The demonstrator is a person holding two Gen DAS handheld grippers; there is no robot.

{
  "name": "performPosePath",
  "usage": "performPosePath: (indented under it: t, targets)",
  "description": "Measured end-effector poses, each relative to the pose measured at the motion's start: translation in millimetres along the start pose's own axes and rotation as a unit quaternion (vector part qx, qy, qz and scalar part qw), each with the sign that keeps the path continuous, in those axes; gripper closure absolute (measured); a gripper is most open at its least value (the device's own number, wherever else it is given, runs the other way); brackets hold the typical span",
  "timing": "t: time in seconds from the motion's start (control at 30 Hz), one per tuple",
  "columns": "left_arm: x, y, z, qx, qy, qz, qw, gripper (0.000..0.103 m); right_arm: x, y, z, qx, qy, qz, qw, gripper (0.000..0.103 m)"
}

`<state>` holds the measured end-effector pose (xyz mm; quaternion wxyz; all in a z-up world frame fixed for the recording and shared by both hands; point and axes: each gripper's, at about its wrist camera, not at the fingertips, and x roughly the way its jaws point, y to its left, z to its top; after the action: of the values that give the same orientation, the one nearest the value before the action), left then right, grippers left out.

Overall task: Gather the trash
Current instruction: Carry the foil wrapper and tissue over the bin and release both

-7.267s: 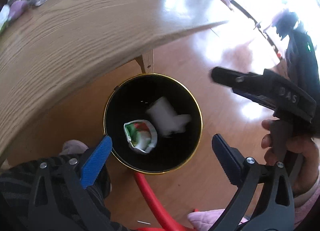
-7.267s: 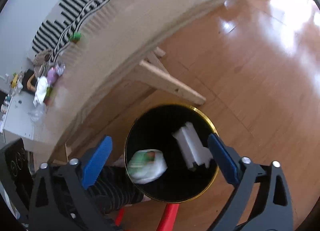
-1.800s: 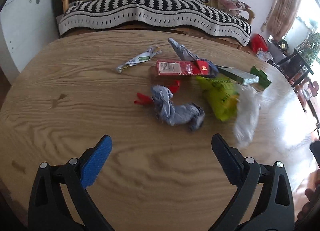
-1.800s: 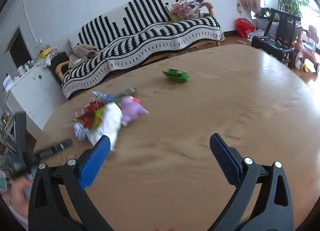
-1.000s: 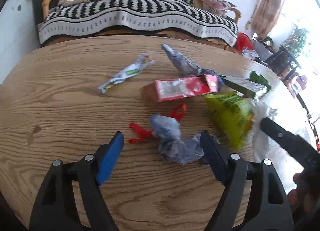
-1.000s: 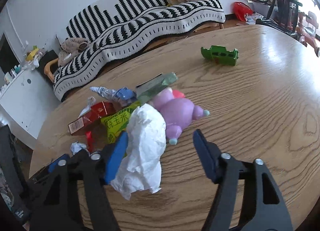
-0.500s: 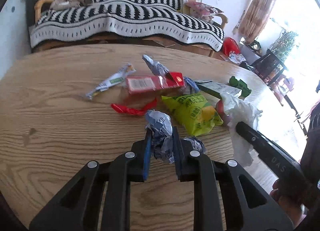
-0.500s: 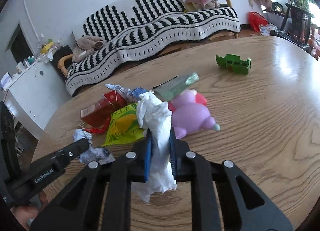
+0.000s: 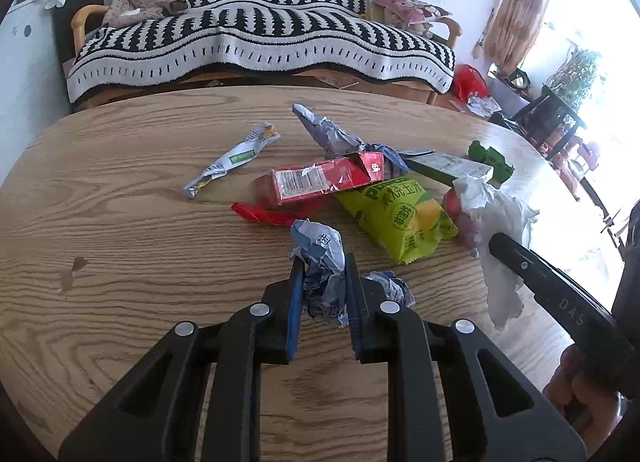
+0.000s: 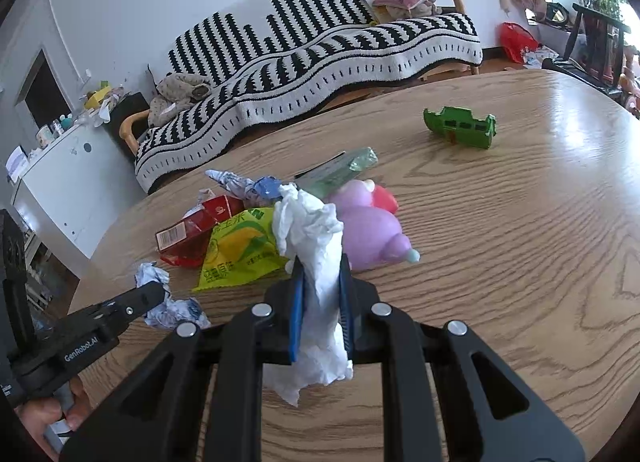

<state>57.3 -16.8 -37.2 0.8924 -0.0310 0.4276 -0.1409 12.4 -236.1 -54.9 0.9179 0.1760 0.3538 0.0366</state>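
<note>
Both tongs loaded with crumpled trash over the wooden table (image 9: 120,222).

On the left, our left gripper (image 9: 322,294) is clenched on a crumpled wrapper (image 9: 320,258), a thin, crinkly blue-grey film that we judge light and springy; pinched across its waist it should hold. Beyond it lie a flat sachet (image 9: 236,158), a stiff red carton (image 9: 324,180) and a glossy, likely slippery yellow-green bag (image 9: 396,218), best taken by an edge. To the right, our right gripper (image 10: 322,302) grips a white tissue (image 10: 316,258) mid-length: soft, limp, tearable, its tail hanging below. Just behind sits a smooth purple toy (image 10: 368,234); far right, a green toy (image 10: 460,128).
</note>
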Motion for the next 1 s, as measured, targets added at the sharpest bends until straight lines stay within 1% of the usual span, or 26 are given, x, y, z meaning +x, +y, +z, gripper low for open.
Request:
performPosePath:
  t: [0.27,0.67,0.73,0.8,0.83,0.93,1.0]
  targets:
    - [-1.4,2.1,0.6,-0.001,-0.001,0.001,1.0000,0.084,3.9,-0.7,0.0,0.000,0.010,0.003,1.000,0.087]
    - [-17.4,-4.8,-3.9,0.004,-0.010,-0.008,0.9999,0.084,2.5,0.1,-0.3,0.003,0.009,0.011,1.000,0.087]
    - [-20.2,-7.1,-5.2,0.007,-0.015,-0.003,0.9999,0.084,-0.4,-0.5,-0.6,0.009,0.004,0.016,1.000,0.087]
    - [-25.8,-13.0,-7.1,0.010,-0.021,-0.001,0.9997,0.084,-7.7,-1.8,0.0,0.015,-0.007,0.022,1.000,0.087]
    - [-31.3,-15.9,-8.1,0.005,-0.025,-0.008,0.9996,0.084,-15.9,-4.0,0.2,0.018,-0.018,0.023,0.999,0.087]
    - [-51.1,-27.7,-10.3,-0.013,-0.037,-0.028,0.9989,0.084,-49.5,-14.2,2.0,0.030,-0.045,0.016,0.998,0.087]
    - [-74.5,-52.2,-16.2,0.001,-0.051,-0.044,0.9977,0.084,-85.0,-26.3,1.0,0.039,-0.067,0.017,0.997,0.087]
